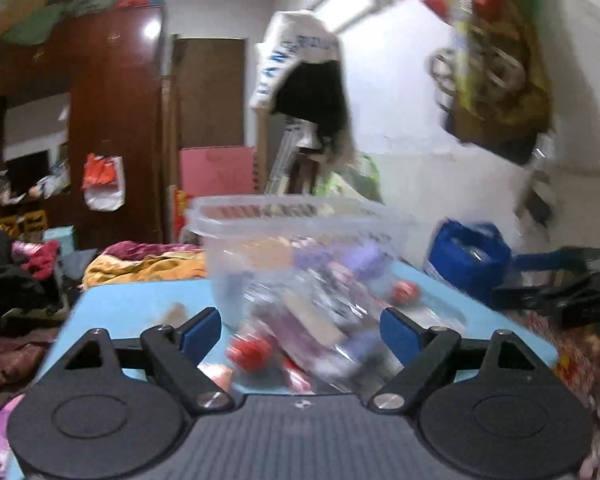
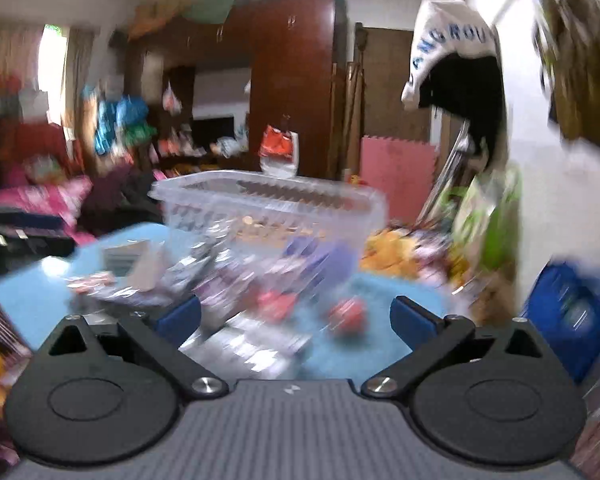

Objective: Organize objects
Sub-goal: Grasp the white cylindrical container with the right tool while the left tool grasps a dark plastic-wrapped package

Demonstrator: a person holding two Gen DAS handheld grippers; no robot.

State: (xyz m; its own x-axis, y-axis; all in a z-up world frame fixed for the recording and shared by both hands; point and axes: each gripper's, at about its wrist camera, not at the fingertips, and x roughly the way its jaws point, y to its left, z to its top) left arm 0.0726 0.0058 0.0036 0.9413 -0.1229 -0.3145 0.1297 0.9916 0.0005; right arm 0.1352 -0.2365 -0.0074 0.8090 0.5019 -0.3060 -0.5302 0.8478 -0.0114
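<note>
Left wrist view, room: a dark red-brown wooden wardrobe [image 1: 112,120] stands at the back left, a white wall [image 1: 412,120] at the right.
Counter: a light blue flat counter [image 1: 132,304] carries the task's things; a bed heaped with crumpled clothes [image 1: 140,260] lies behind it.
Container: a clear rectangular plastic container [image 1: 300,240] stands upright on the counter, straight ahead of the left gripper; purple and pale packets show blurred through its wall.
Blue box: a dark blue box [image 1: 468,260] sits near the counter's right edge, beside the wall.
Loose items: small wrapped packets [image 1: 312,328] lie in a heap on the counter in front of the container, between the gripper's fingers; a small red round object [image 1: 406,292] lies to their right.
Left gripper [image 1: 300,330]: its blue-padded fingers stand wide apart, holding nothing.
Right gripper [image 2: 294,316]: fingers likewise spread apart and empty, facing the same clear container [image 2: 268,208] and scattered packets [image 2: 236,296]; the right wrist view is heavily blurred, so finer detail cannot be told.
</note>
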